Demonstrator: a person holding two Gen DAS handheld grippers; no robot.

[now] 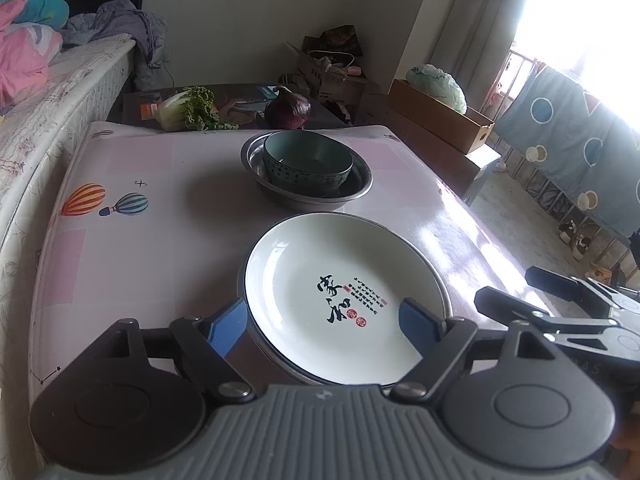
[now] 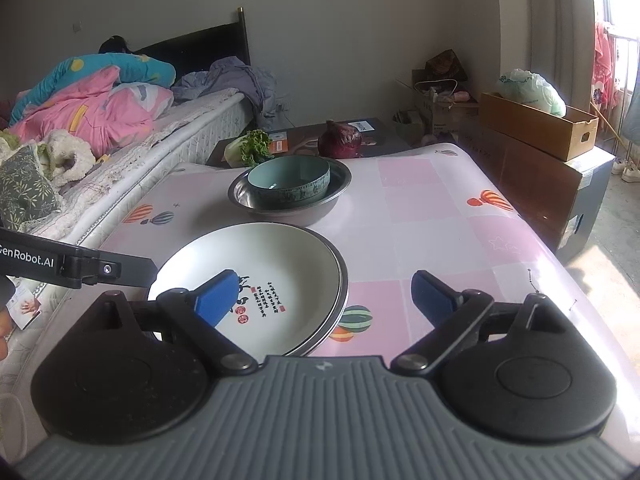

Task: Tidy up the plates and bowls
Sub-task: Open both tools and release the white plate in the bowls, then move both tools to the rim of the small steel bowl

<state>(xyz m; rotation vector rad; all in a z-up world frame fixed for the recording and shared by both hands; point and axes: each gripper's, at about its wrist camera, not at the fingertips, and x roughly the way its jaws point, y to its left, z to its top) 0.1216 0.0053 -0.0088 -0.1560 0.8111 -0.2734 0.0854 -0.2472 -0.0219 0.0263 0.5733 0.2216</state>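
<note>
A white plate (image 1: 340, 292) with black calligraphy lies on top of a metal plate on the table, near the front edge; it also shows in the right wrist view (image 2: 256, 276). Behind it a teal bowl (image 1: 308, 162) sits inside a steel basin (image 1: 360, 188), also seen in the right wrist view as bowl (image 2: 288, 180) in basin (image 2: 240, 196). My left gripper (image 1: 322, 320) is open, its blue fingers either side of the plate's near rim. My right gripper (image 2: 326, 300) is open and empty, above the plate's right edge.
The table (image 1: 160, 248) has a pink patterned cloth. A lettuce (image 1: 188, 110) and a red cabbage (image 1: 288, 108) lie on a dark box behind the table. A bed (image 2: 100, 136) runs along the left. Cardboard boxes (image 2: 536, 128) stand at the right.
</note>
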